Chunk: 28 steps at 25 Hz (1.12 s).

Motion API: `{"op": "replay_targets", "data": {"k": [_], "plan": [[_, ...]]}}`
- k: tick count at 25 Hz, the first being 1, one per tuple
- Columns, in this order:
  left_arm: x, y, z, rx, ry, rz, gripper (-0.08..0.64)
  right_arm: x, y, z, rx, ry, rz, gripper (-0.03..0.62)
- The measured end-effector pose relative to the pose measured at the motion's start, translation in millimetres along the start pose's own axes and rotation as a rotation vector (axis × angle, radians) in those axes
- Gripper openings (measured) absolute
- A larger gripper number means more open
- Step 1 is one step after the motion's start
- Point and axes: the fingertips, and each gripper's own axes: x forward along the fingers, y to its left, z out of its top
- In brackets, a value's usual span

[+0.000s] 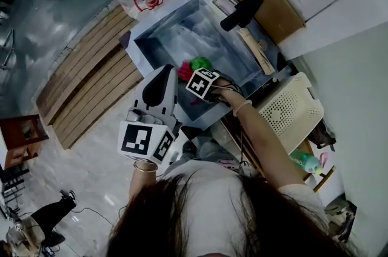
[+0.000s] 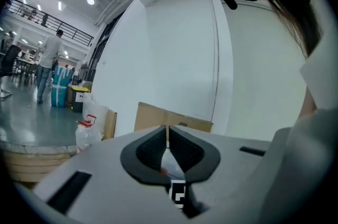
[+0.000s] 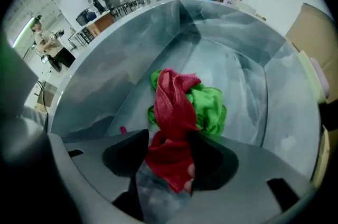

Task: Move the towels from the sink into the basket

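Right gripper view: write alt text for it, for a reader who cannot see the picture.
A crumpled red towel lies between the wide-apart jaws of the right hand-held gripper, low inside a grey metal sink. A bright green towel sits bunched just behind the red one, touching it.

Smooth, dull-sheen metal on the sink (image 3: 105,75). Between the right tool (image 3: 170,139)'s matt jaws, the red towel (image 3: 171,106) is rough woven cloth; green towel (image 3: 211,109) beyond, the same.
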Motion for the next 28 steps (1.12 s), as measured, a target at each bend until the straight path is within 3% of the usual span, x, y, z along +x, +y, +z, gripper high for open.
{"op": "replay_targets", "data": {"k": [2, 5, 8, 19, 28], "plan": [[-1.0, 2.5, -0.6, -0.004, 0.000, 0.008, 0.011, 2.3, -0.1, -1.6, 0.013, 0.016, 0.016, 0.239], [-2.5, 5.7, -1.5, -0.010, -0.001, 0.015, 0.009, 0.4, -5.8, -1.3, 0.051, 0.006, 0.002, 0.113], [-2.8, 7.0, 0.1, -0.013, -0.004, 0.015, 0.011, -6.4, -13.1, 1.6, 0.077, -0.028, -0.032, 0.060], [-8.5, -6.3, 3.7, -0.007, -0.020, -0.015, 0.011, -53.6, -10.0, 6.7, 0.144, -0.166, -0.090, 0.043], [-26.7, -13.8, 10.6, 0.004, -0.040, -0.036, 0.011, -99.1, -8.1, 12.6, 0.242, -0.381, -0.186, 0.041]]}}
